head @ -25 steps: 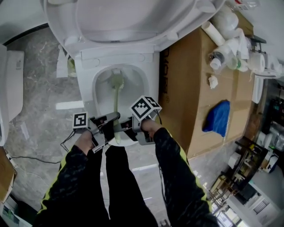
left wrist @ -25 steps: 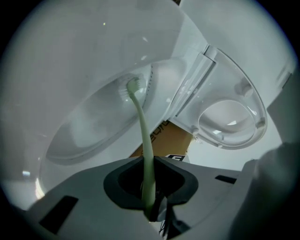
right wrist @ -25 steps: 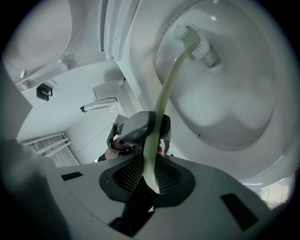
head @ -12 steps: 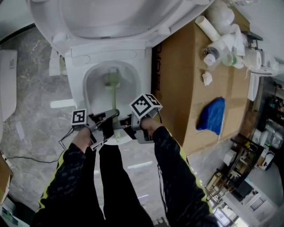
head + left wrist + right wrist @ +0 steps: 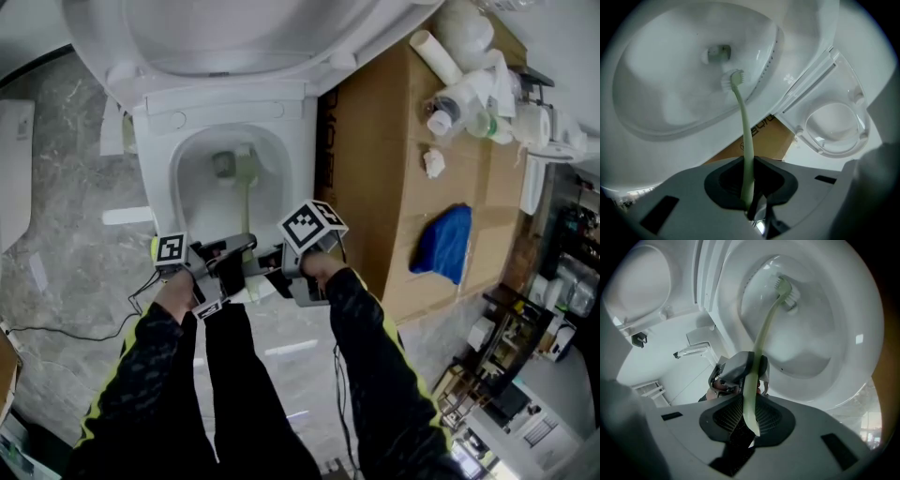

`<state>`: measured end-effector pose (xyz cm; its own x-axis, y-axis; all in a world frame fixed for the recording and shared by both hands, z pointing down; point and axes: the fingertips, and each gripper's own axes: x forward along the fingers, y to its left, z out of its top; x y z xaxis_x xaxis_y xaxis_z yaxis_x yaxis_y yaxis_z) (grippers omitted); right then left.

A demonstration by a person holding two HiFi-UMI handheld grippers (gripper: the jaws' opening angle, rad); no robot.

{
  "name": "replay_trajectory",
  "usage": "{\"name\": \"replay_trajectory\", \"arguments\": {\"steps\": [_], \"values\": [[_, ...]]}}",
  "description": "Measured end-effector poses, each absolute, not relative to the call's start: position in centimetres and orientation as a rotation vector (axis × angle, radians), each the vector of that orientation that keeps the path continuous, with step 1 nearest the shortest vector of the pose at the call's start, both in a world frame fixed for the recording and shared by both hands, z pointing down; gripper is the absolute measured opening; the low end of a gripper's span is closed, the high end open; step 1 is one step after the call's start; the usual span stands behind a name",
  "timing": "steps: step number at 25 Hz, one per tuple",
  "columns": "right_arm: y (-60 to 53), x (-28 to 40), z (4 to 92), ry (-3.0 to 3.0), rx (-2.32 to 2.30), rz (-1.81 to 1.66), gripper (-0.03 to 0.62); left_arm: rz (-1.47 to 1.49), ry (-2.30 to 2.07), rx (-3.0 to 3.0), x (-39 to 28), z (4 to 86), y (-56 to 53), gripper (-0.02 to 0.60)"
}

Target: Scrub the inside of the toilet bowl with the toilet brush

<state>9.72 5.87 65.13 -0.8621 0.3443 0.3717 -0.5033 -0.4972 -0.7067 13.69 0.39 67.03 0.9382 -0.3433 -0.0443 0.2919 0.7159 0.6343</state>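
Two grippers share one thin handle, and that is where your trouble can start. At the lower centre of the head view your left gripper (image 5: 223, 265) and right gripper (image 5: 274, 265) sit almost touching, and each gripper view shows its jaws closed on the pale green stem of the toilet brush (image 5: 246, 211), the right one clamped at the very end of it. With both holds so near together you have little leverage, so a hard sideways stroke could twist the stem between the pads or let it slide through them. If your hands then move out of step, the slender shaft is likely to bend and spring back. Further up the frame, the bristle head (image 5: 731, 80) rests against the inner wall of the toilet bowl (image 5: 305, 187), just beside the drain opening (image 5: 718, 53). A sprung shaft there would flick water over the rim, and a long push could jam the head into that opening. Beyond, at the top of the frame, the raised lid (image 5: 234, 37) leans over the bowl, so a high backstroke might knock it. The cardboard box (image 5: 375, 187) at the right stands close against the toilet and would catch any splash.
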Motion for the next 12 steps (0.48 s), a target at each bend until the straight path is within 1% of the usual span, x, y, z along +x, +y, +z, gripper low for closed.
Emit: {"name": "replay_trajectory", "arguments": {"steps": [12], "values": [[8.4, 10.1, 64.6, -1.134, 0.234, 2.378, 0.075, -0.333, -0.090, 0.645, 14.1, 66.6, 3.0, 0.057]]}}
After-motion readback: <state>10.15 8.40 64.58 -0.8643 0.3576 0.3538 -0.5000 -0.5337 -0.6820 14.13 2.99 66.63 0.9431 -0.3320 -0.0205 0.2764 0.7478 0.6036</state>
